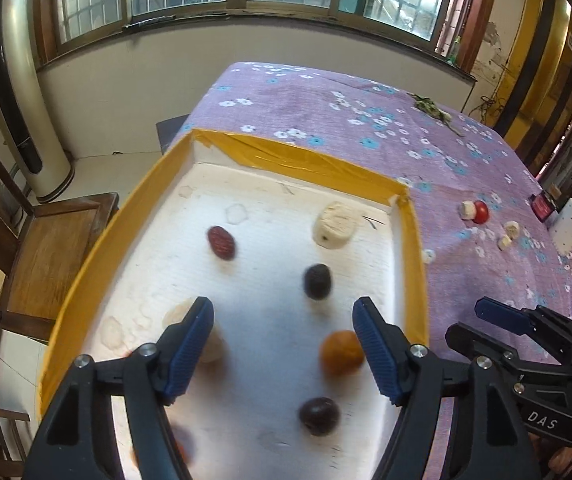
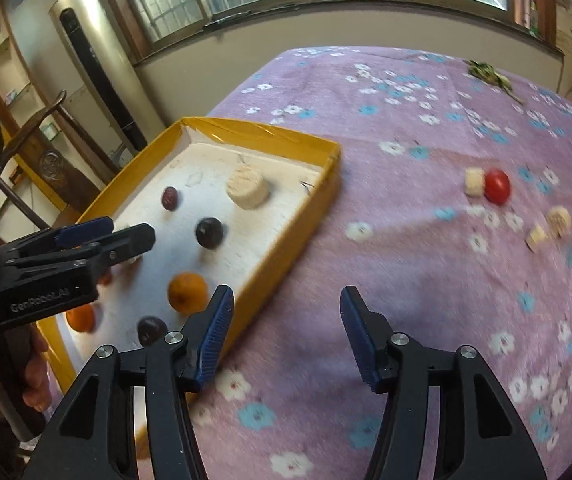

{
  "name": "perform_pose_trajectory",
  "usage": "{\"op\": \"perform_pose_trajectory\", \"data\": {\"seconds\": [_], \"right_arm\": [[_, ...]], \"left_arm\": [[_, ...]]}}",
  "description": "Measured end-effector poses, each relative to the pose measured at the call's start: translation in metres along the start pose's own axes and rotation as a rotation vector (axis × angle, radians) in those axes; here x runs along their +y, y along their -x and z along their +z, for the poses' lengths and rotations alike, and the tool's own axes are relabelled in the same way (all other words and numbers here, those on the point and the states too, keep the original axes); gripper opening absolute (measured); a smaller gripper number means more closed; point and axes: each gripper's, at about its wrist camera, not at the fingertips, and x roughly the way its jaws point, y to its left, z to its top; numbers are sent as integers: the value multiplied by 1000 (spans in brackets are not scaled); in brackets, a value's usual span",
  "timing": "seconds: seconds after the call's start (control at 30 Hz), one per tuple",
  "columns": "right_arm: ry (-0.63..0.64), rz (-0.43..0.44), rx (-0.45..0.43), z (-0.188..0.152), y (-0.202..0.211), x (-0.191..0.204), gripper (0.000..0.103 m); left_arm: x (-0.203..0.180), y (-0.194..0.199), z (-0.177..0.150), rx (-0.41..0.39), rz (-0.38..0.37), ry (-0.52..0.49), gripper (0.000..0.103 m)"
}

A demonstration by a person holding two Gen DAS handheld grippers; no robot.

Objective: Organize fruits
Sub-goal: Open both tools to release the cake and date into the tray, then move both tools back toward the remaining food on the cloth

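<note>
A yellow-rimmed white tray [image 1: 309, 158] [image 2: 286, 236] lies at the table's left and holds several fruits: a red date [image 1: 221, 242], two dark plums [image 1: 317, 281] [image 1: 319, 416], an orange [image 1: 341, 352] [image 2: 188, 292] and pale round slices [image 1: 335, 225]. My left gripper [image 1: 282, 316] [image 2: 126, 228] is open and empty above the tray. My right gripper [image 2: 286, 300] is open and empty over the cloth just right of the tray. A red tomato [image 2: 497, 186] [image 1: 481, 212] and pale pieces [image 2: 557, 220] lie on the cloth to the right.
The table has a purple flowered cloth [image 2: 425, 280]. Green leaves [image 2: 489, 74] lie at its far edge. A white box [image 1: 571, 230] and a red item sit at the right edge. A wooden chair [image 1: 54, 248] and a tall floor unit [image 1: 26, 120] stand left of the table.
</note>
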Motion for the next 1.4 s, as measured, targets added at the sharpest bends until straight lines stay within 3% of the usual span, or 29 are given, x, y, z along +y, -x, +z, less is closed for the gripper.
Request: {"op": "perform_pose_trajectory", "data": {"seconds": [0.33, 0.9, 1.27, 1.4], "right_arm": [[-104, -32, -17, -26, 33, -59, 56], [-165, -21, -34, -51, 65, -141, 58], [-138, -61, -73, 0, 49, -189, 59], [-136, -13, -60, 17, 29, -199, 59]], "left_arm": [[-49, 0, -10, 23, -9, -22, 75], [-131, -9, -20, 62, 11, -59, 75], [-154, -23, -11, 88, 44, -75, 75], [-159, -29, -9, 99, 44, -81, 75]]}}
